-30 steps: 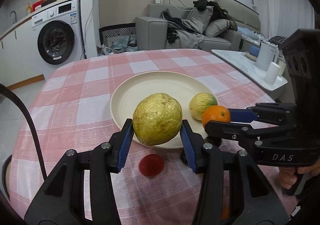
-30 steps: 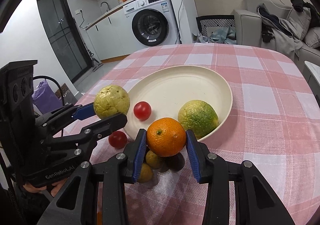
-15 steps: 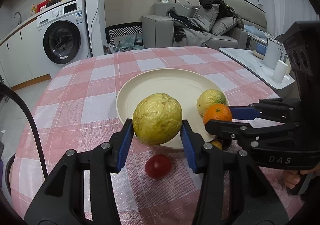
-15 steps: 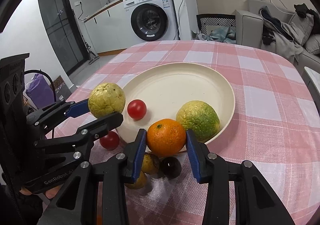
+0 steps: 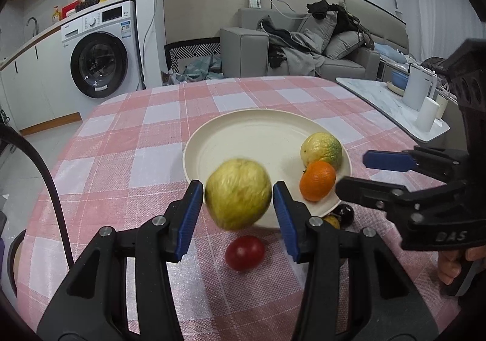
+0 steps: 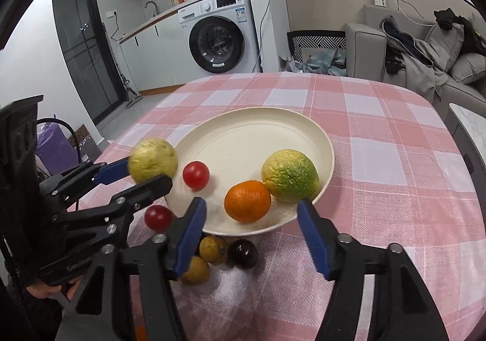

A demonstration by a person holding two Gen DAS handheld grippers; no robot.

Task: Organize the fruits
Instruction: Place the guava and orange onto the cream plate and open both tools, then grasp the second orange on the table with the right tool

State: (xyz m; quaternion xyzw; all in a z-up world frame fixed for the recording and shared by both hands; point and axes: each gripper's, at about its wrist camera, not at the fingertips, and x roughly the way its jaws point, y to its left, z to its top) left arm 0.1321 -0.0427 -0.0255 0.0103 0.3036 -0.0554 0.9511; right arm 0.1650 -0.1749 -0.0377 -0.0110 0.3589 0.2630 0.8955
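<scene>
**Now releasing fruit over plate**

Left claw spread, blurred yellow fruit loose between pads above plate rim. Right claw spread wide behind orange resting on plate. Round, firm-looking, probably prone to rolling; best gripped across widest middle.

Left gripper had its blue pads spread a bit, gaps visible on both sides. Right gripper was wide open, jaws far apart, angled in from the right beside the left.
</scene>
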